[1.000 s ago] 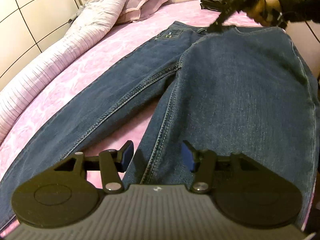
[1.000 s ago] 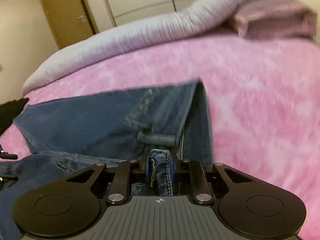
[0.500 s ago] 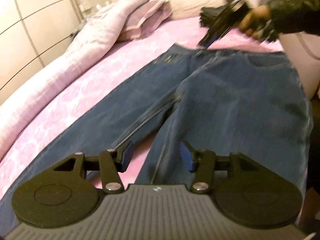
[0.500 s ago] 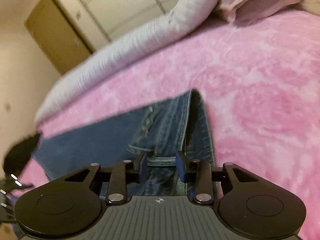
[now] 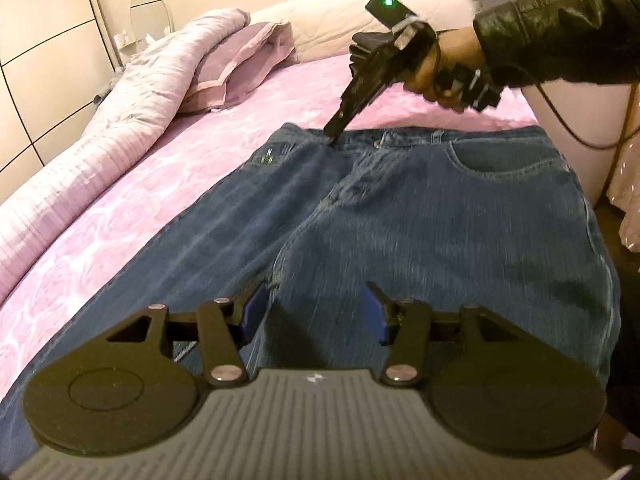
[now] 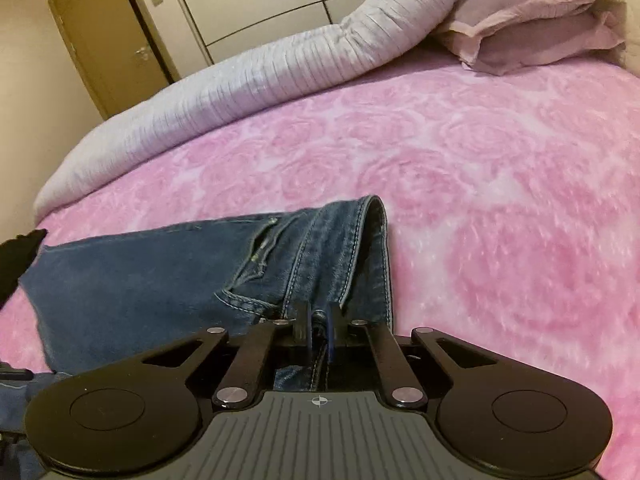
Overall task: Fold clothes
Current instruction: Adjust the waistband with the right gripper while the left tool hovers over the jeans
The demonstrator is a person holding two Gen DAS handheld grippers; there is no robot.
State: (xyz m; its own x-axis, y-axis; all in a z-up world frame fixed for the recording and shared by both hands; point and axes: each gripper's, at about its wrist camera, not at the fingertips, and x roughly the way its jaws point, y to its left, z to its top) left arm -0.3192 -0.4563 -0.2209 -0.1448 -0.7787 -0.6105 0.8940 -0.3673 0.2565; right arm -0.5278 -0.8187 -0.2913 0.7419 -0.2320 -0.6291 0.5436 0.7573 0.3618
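Blue jeans (image 5: 420, 216) lie spread flat on the pink bedspread (image 5: 168, 168), waistband at the far end and legs running toward me. My left gripper (image 5: 316, 312) is open and empty, hovering above the near part of the right leg. My right gripper (image 5: 334, 134) reaches down to the waistband near its middle in the left wrist view. In the right wrist view my right gripper (image 6: 319, 330) is shut on the jeans' waistband (image 6: 320, 320), with the denim (image 6: 160, 268) stretching away to the left.
A rolled pale quilt (image 5: 100, 128) runs along the bed's left side. A mauve pillow (image 5: 244, 64) lies at the head. Wardrobe doors (image 6: 260, 4) and a brown door (image 6: 108, 36) stand behind. A cable (image 5: 580, 120) hangs from the right gripper's handle.
My right gripper let go of the waistband, opened, then shut on it again. My left gripper rose and pulled back, staying open.
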